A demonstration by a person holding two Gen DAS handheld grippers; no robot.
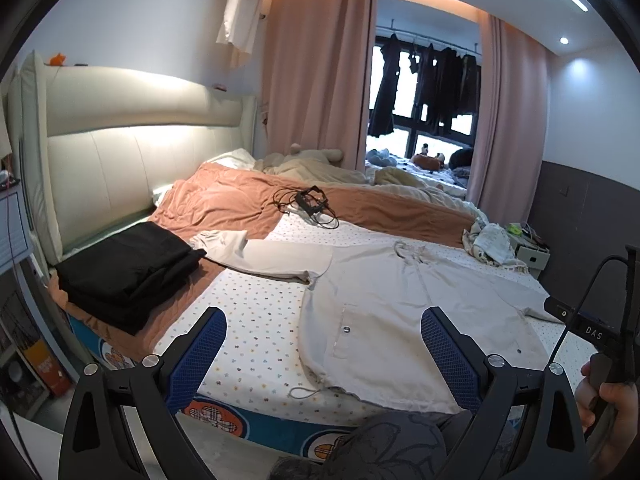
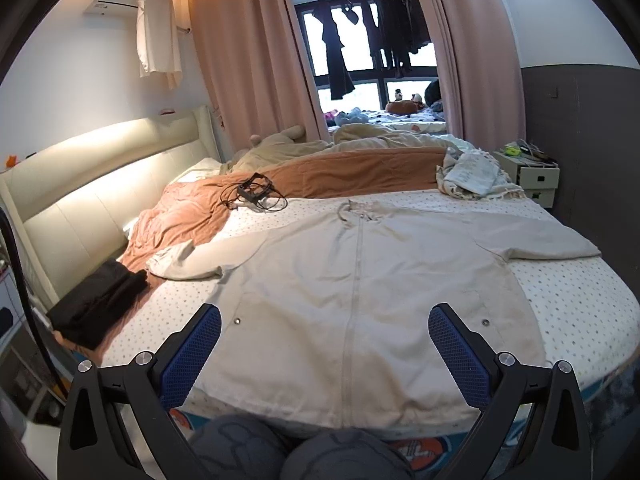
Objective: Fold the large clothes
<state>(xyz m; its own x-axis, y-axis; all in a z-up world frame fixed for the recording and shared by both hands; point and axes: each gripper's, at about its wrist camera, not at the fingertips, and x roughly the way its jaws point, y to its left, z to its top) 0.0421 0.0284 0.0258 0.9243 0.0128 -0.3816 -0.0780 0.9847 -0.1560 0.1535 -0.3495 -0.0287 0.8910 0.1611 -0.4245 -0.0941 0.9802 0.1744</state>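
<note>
- The left gripper (image 1: 322, 344), with blue ribbed pads on black arms, is spread wide and holds nothing; it hangs above the near edge of the bed, not touching cloth.
- The right gripper (image 2: 324, 342) is likewise spread and empty, poised over the hem of the garment.
- Just beyond both grippers lies the large pale beige zip-front jacket (image 2: 360, 280), flat and front up on the dotted white bed sheet (image 1: 256, 320), hem nearest, collar farthest, both sleeves stretched outward.
- Judged from this, folding has not begun; a sensible first step is bringing a sleeve across the body.
- To do it well, each gripper should pinch only the jacket's cloth, not the sheet under it, and lift low so the front stays smooth.
- The loose drawstring (image 1: 306, 392) at the hem, ahead of the left gripper, could snag; tuck it in.
- Left of the left gripper, a folded black stack of clothing (image 1: 128, 276) rests on the rust-orange blanket (image 1: 224, 200), touching the left sleeve's cuff area or just beside it.
- Farther off, a black corded device (image 2: 252, 194) lies well apart.
</note>
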